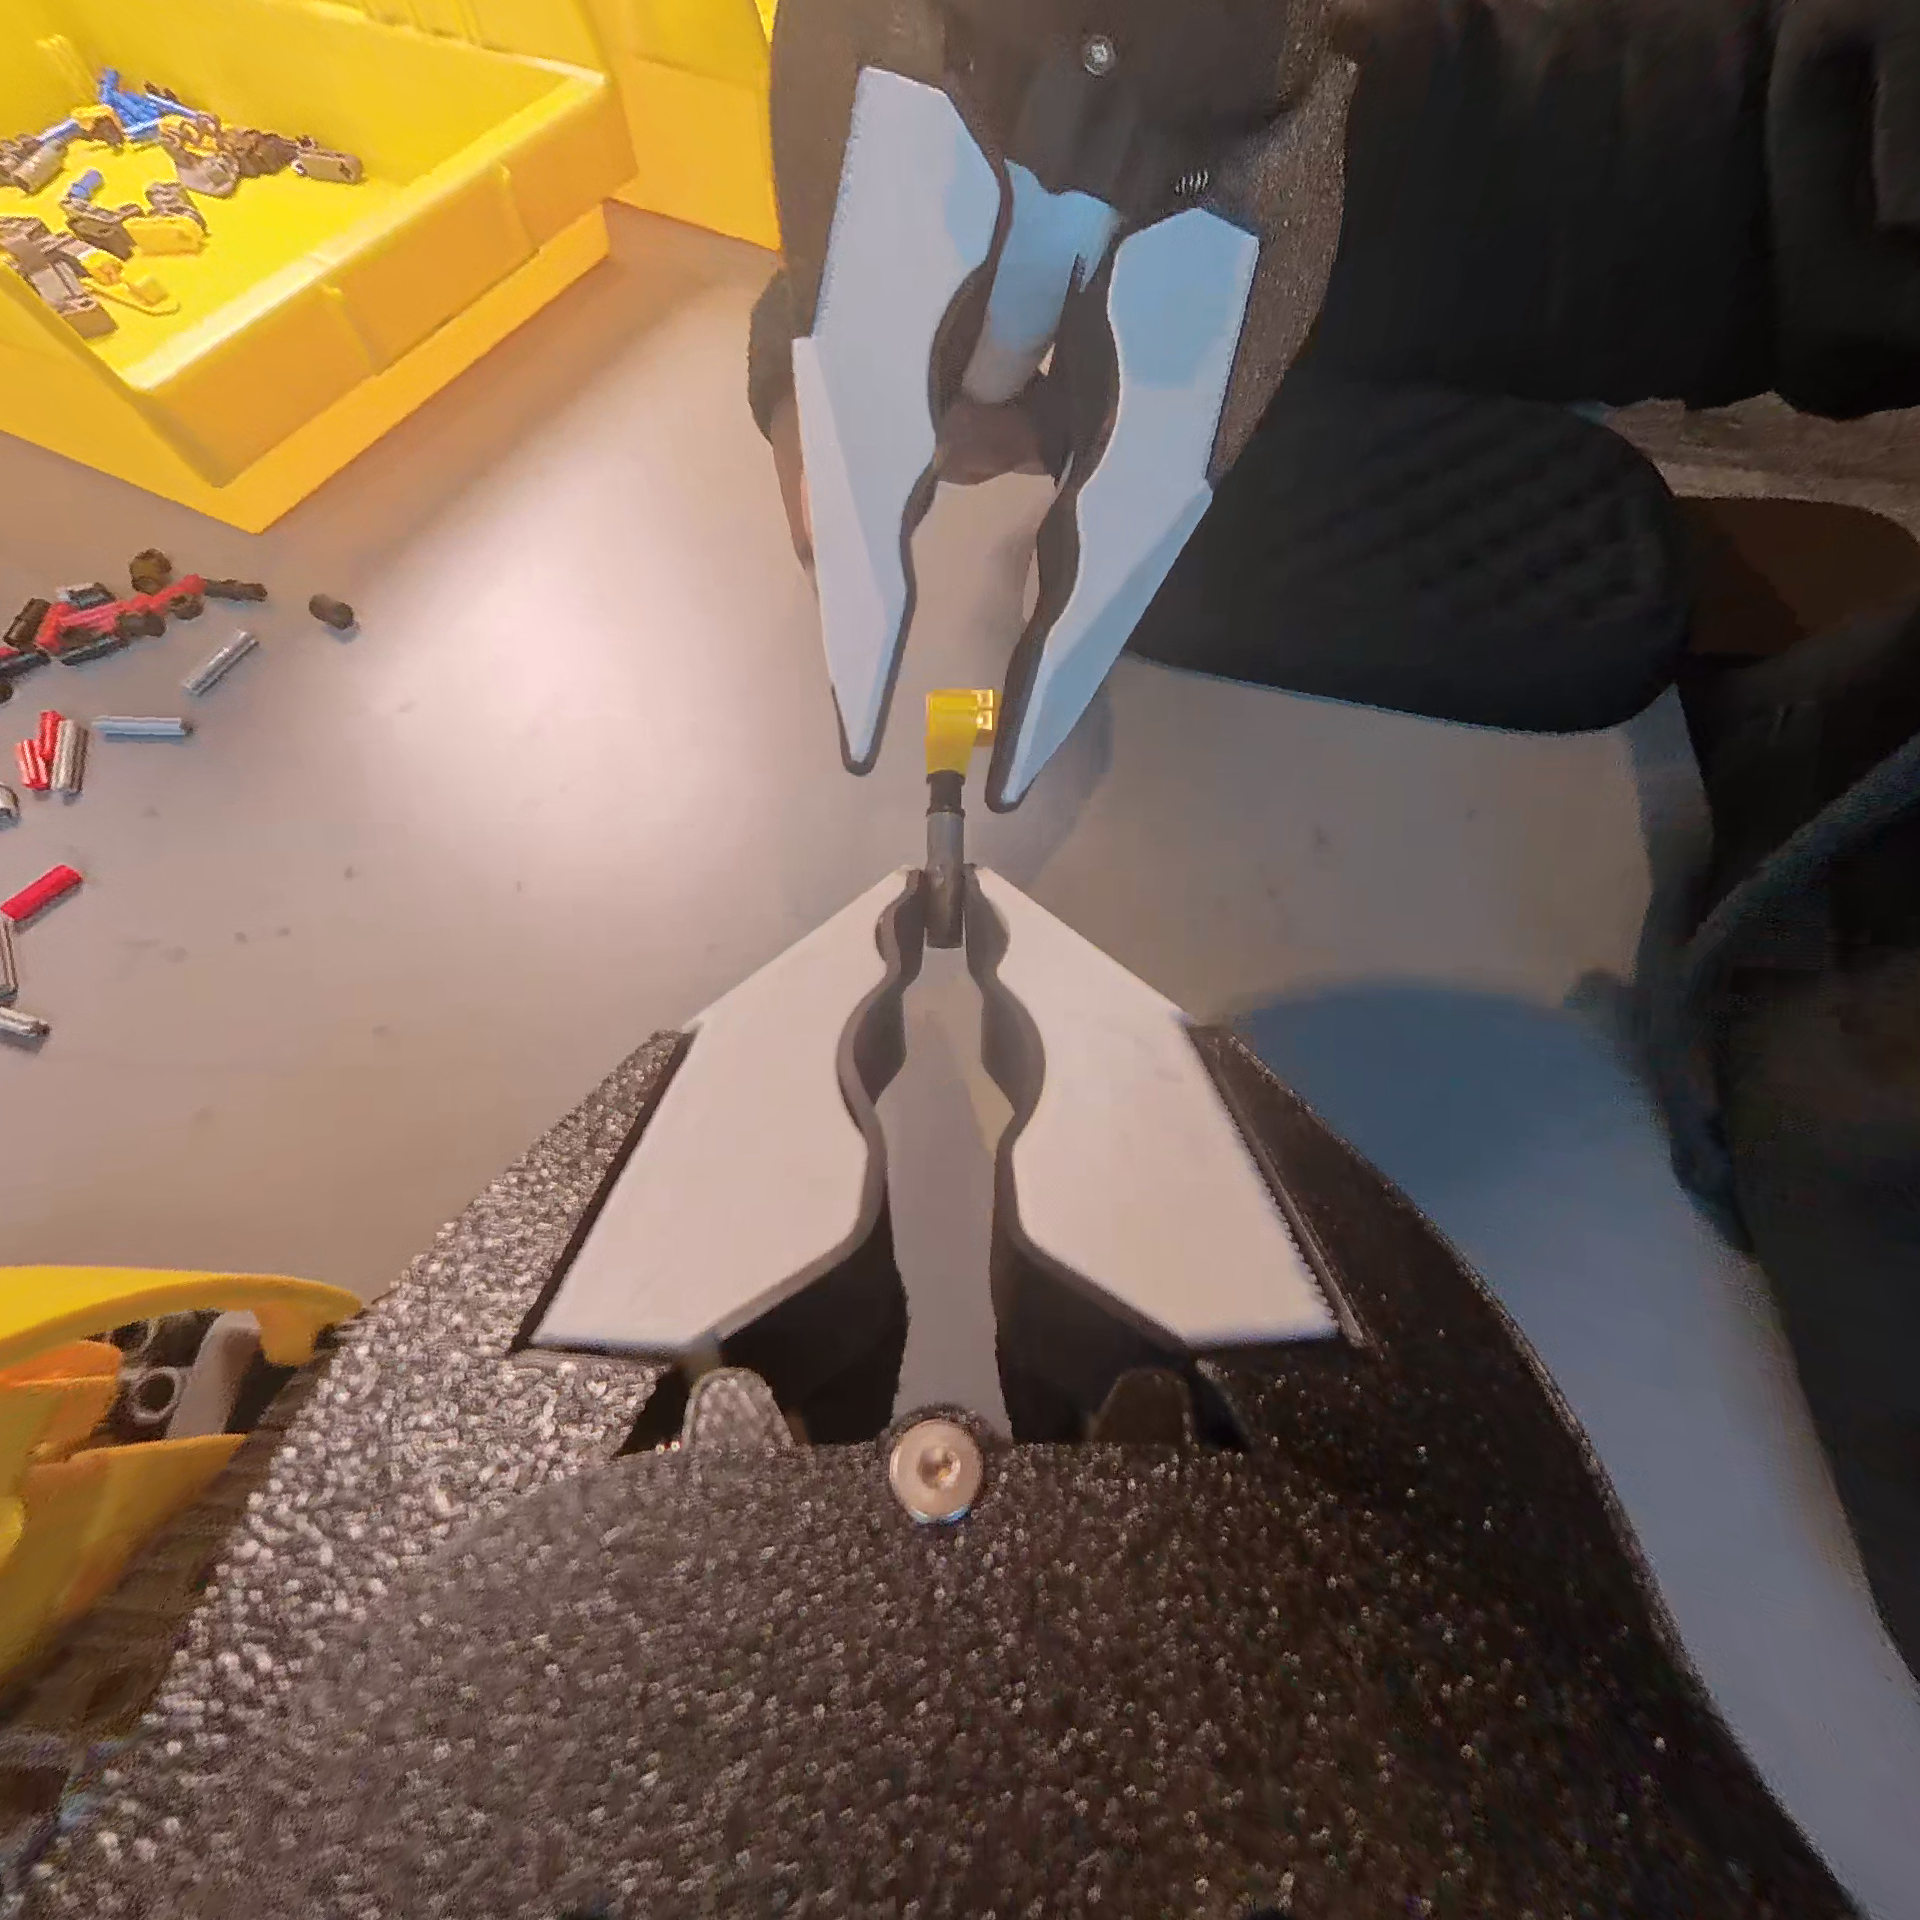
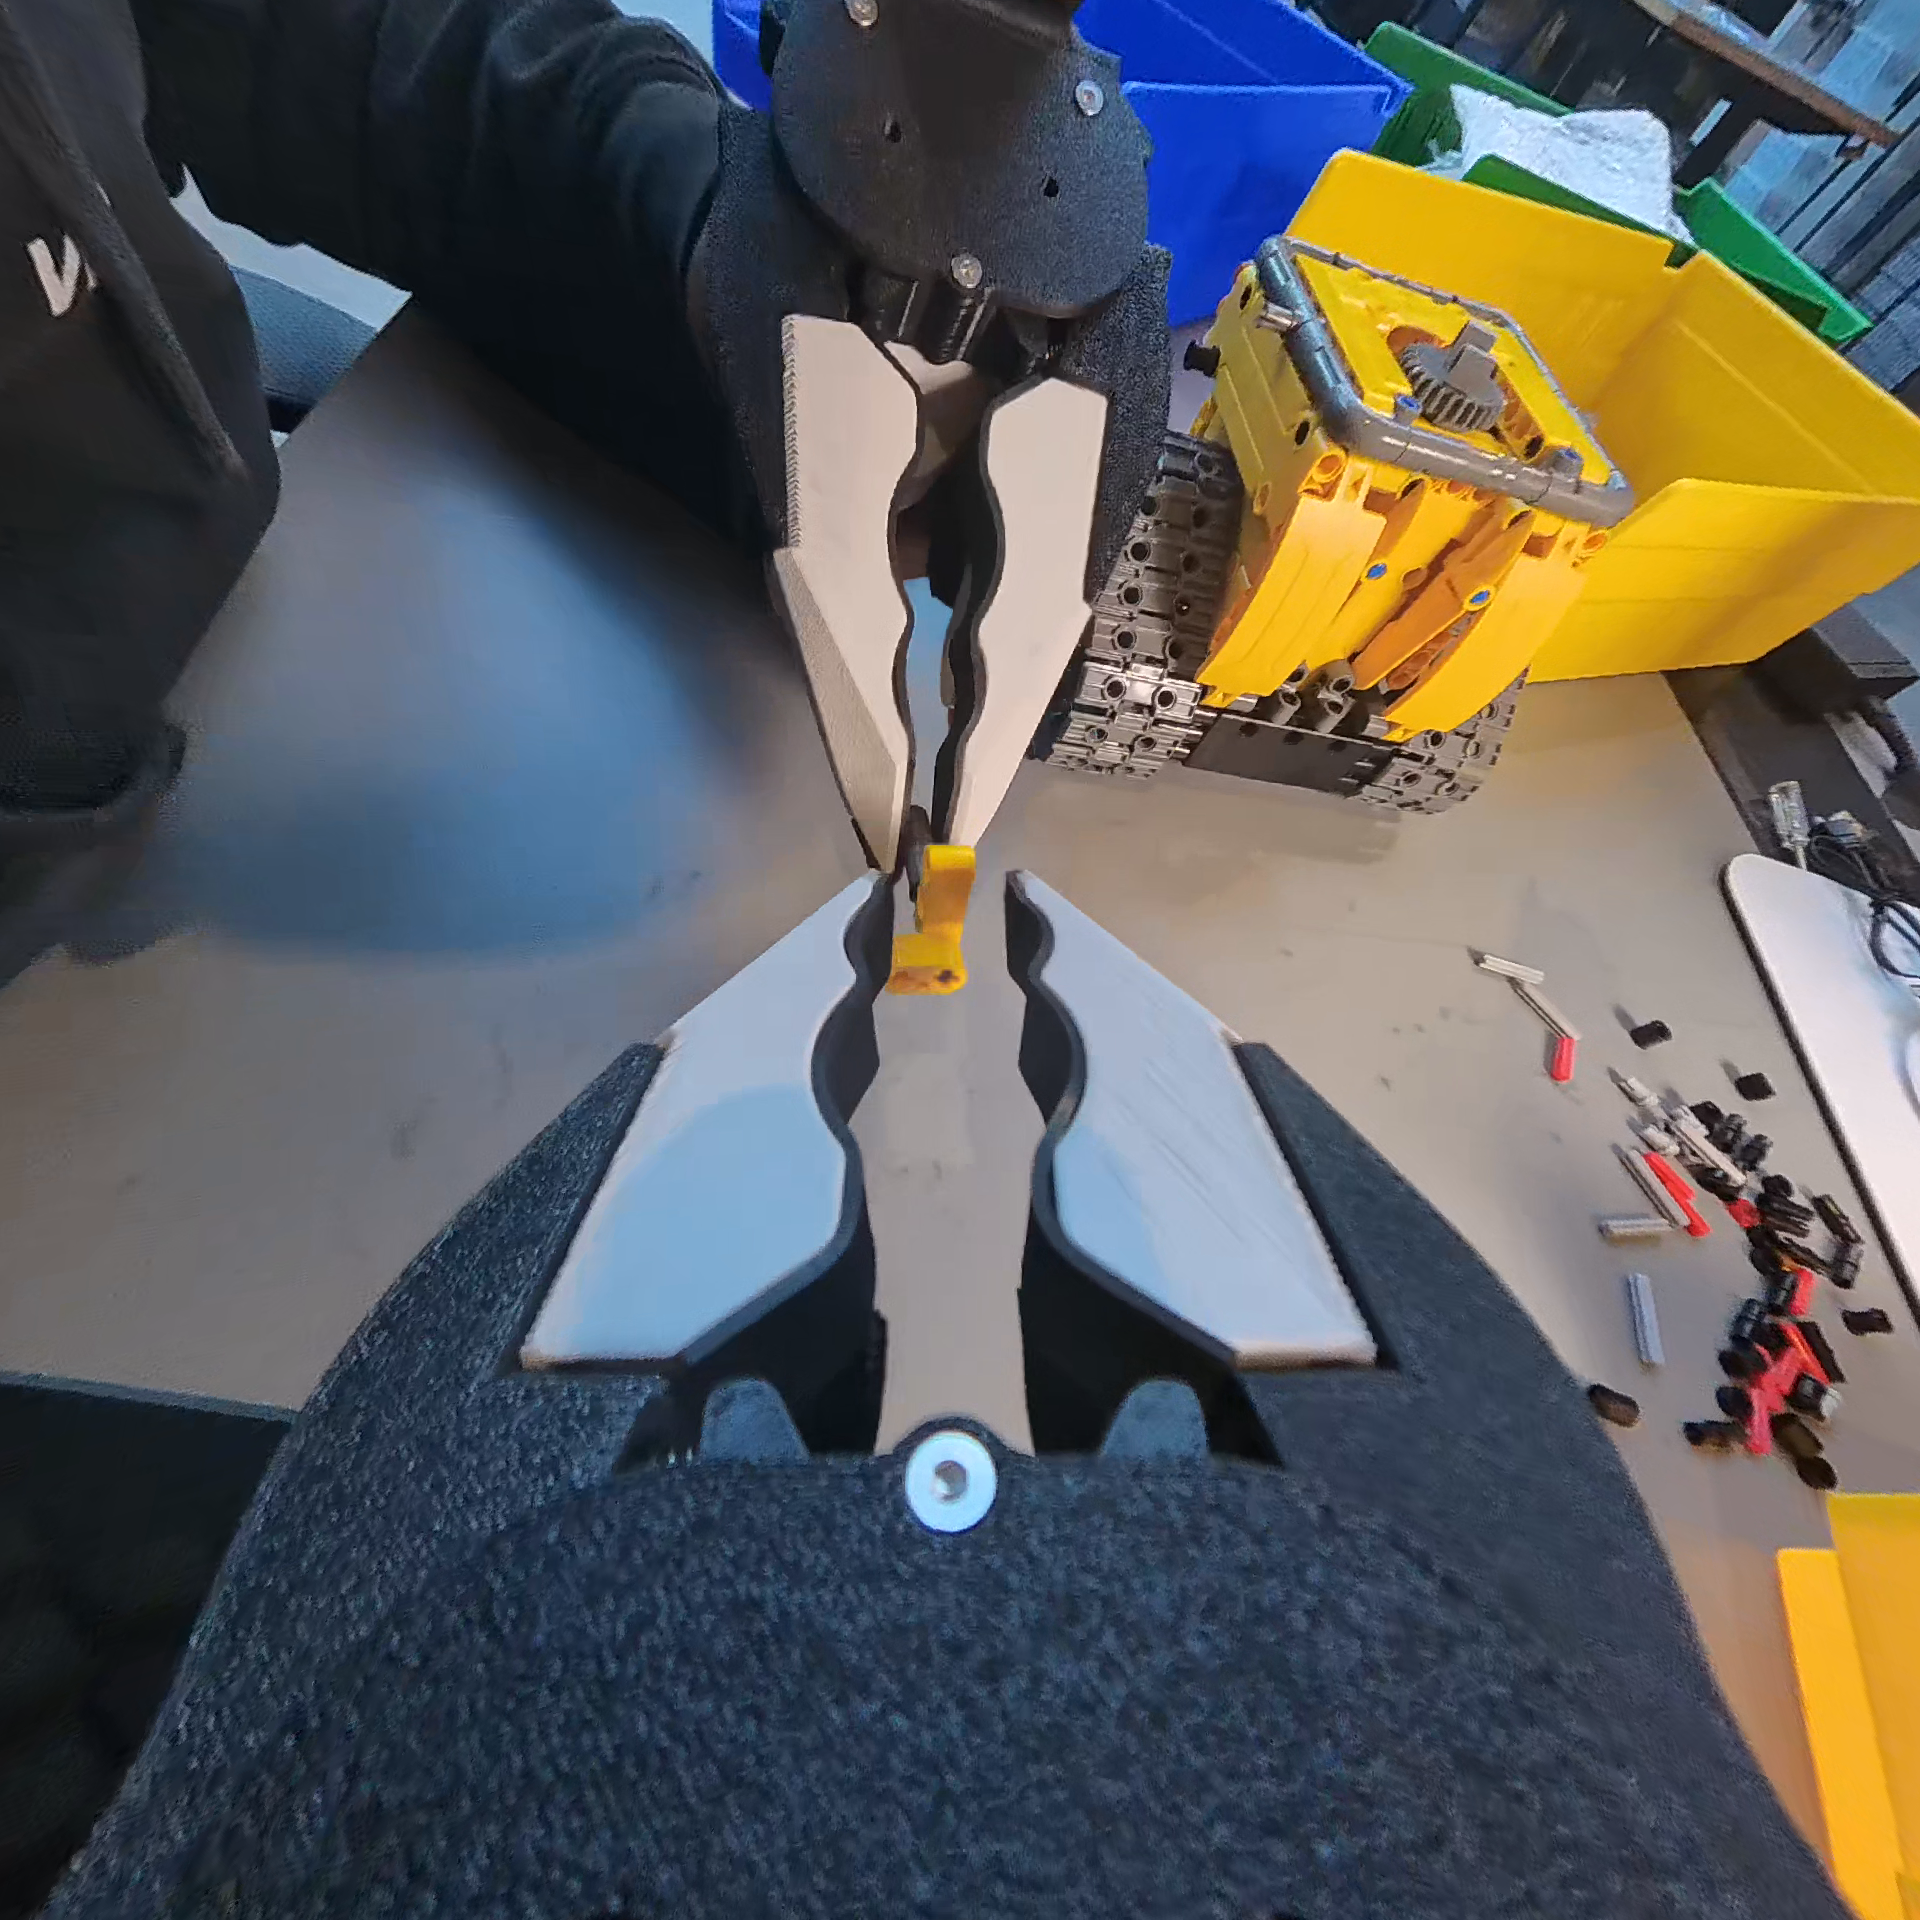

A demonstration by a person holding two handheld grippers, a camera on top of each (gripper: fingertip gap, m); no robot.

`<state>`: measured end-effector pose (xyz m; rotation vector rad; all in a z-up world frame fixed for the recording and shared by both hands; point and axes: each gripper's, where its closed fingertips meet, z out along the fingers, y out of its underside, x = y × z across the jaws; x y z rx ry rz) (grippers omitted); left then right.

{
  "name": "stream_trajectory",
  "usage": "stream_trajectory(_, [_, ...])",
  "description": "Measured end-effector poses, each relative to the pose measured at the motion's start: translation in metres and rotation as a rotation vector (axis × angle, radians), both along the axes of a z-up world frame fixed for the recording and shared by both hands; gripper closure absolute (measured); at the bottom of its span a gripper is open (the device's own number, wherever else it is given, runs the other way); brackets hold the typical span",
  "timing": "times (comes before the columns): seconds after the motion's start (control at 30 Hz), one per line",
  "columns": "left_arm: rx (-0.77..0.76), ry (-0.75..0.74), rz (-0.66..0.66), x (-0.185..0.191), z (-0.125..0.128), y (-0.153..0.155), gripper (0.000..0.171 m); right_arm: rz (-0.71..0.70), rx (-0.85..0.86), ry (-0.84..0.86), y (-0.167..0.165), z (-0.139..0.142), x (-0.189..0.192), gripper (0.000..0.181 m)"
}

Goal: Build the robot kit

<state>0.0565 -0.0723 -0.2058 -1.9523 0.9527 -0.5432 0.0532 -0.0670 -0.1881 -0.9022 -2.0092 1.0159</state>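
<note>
Yellow plastic sits between my two claws: a small yellow piece (image 1: 962, 715) on the end of a dark grey pin (image 1: 943, 878). My left claw (image 1: 943, 883) is pinched narrow on the pin's near end, so the piece stands out above the grey table (image 1: 499, 831). My right claw (image 2: 940, 894) faces it with its jaws apart, a fingertip either side of the yellow piece (image 2: 932, 920), near it, though I cannot tell whether either pad touches.

From the right wrist view, the table to my left is bare up to a dark sleeve (image 2: 468, 208) and the table's near edge. A yellow tracked model (image 2: 1351, 540) stands just beyond the left claw (image 2: 920, 831), with a yellow bin (image 2: 1766, 499) behind it and a blue bin (image 2: 1247, 135) farther back. Loose red and black parts (image 2: 1756, 1247) are scattered to my right, well apart from the claws. A second yellow bin (image 1: 416, 312) holding small parts shows in the left wrist view.
</note>
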Motion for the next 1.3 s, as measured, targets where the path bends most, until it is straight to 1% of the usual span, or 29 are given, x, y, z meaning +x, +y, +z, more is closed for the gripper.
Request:
stream_trajectory(0.1, [0.009,0.030,-0.002,0.001,-0.003,0.001,0.166,0.000,-0.010,-0.011,0.000,-0.003,0.001,0.158])
stream_trajectory(0.13, [0.016,0.031,-0.003,0.001,-0.003,0.001,0.166,0.001,-0.011,-0.014,-0.002,-0.004,0.000,0.160])
stream_trajectory(0.17, [0.024,0.031,-0.002,0.000,-0.002,0.002,0.166,0.003,-0.004,-0.020,-0.002,-0.006,0.000,0.172])
stream_trajectory(0.23, [0.031,0.040,-0.001,-0.001,-0.003,0.003,0.165,0.002,-0.001,-0.026,-0.002,-0.007,-0.001,0.173])
stream_trajectory(0.33, [0.049,0.046,-0.001,-0.001,-0.002,0.003,0.166,0.008,-0.034,-0.039,-0.002,-0.009,0.001,0.174])
stream_trajectory(0.47, [0.056,0.094,-0.008,-0.002,-0.008,0.003,0.166,0.005,-0.015,-0.080,-0.001,-0.019,0.001,0.173])
stream_trajectory(0.53, [0.030,0.116,-0.029,-0.001,-0.014,0.000,0.166,0.005,0.000,-0.117,-0.001,-0.028,0.002,0.173])
stream_trajectory(0.67, [-0.016,0.172,-0.063,0.002,-0.027,-0.003,0.166,0.008,0.024,-0.167,-0.001,-0.040,0.003,0.165])
stream_trajectory(0.77, [-0.052,0.209,-0.075,0.002,-0.037,-0.003,0.166,0.026,0.028,-0.202,-0.005,-0.045,0.006,0.173])
stream_trajectory(0.87, [-0.083,0.224,-0.088,0.002,-0.043,-0.004,0.166,0.022,0.035,-0.238,-0.004,-0.052,0.008,0.174])
stream_trajectory(1.13, [-0.084,0.227,-0.051,-0.003,-0.044,0.001,0.166,-0.028,0.037,-0.275,0.008,-0.055,0.010,0.173])
stream_trajectory(1.3, [-0.073,0.220,-0.037,-0.004,-0.042,0.003,0.164,-0.045,0.033,-0.276,0.013,-0.057,0.009,0.168])
